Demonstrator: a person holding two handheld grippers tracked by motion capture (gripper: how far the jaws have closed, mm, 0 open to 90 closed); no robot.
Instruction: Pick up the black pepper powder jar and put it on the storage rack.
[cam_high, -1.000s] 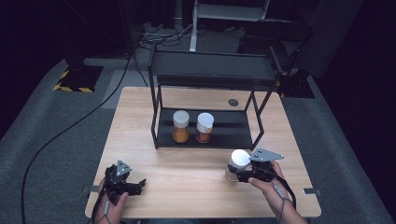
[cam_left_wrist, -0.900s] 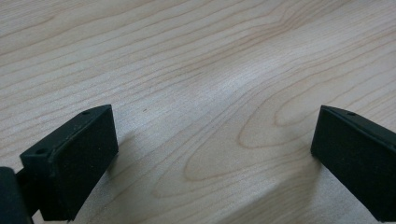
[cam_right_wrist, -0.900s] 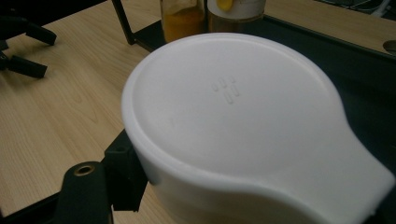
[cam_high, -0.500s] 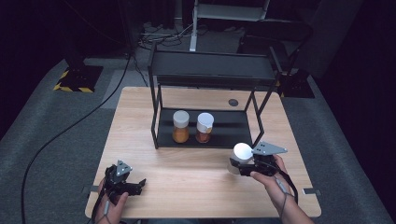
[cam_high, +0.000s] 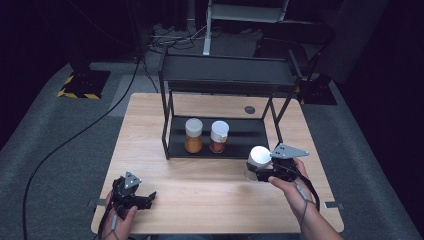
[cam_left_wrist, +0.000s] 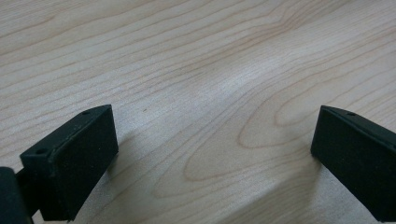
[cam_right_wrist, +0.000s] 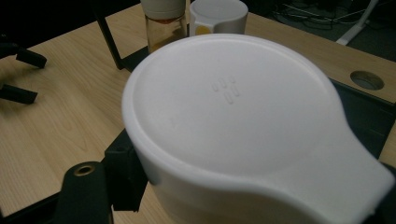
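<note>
White-lidded jar (cam_high: 259, 159) upright in right gripper (cam_high: 264, 170)

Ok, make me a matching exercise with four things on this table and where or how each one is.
Things:
1. left tool
2. right tool
3. two jars with orange contents
4. round hole

States:
A. in the tabletop behind the rack
B. open over bare wood
C. on the black rack's lower shelf
D. shut on a white-lidded jar

Pairs: 1-B, 2-D, 3-C, 4-A

Both grippers are black; the right gripper (cam_high: 261, 171) carries a grey three-cornered plate; cables trail.
</note>
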